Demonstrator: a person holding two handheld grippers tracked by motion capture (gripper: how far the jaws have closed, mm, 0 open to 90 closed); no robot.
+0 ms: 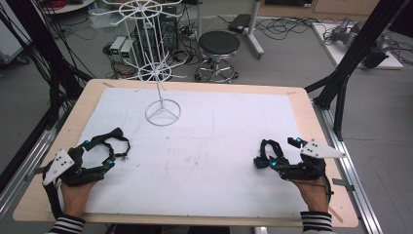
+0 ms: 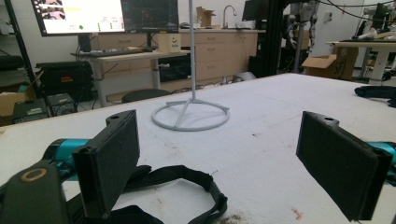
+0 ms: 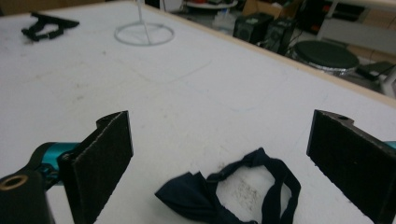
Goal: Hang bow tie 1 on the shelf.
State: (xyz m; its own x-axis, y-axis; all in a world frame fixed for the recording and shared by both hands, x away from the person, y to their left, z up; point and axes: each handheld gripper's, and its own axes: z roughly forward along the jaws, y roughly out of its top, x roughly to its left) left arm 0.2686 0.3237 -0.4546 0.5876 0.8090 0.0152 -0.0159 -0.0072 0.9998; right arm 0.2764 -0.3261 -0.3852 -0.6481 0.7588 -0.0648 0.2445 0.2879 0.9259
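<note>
Resting low at both lower corners of the high view, we hold the left gripper [image 1: 109, 163] and right gripper [image 1: 265, 161] wide apart, gripping nothing. A black strap [image 1: 114, 141] lies between the left's jaws, a navy bow tie [image 3: 224, 191] between the right's. Upper centre stands a white wire rack [image 1: 162, 113], well apart.

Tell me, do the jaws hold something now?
Nothing is held. Both grippers are open: the black strap and the dark bow tie lie on the table between the jaws.

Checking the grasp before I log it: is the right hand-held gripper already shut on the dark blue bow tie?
No: the bow tie lies flat on the table between wide-open jaws, touching neither.
</note>
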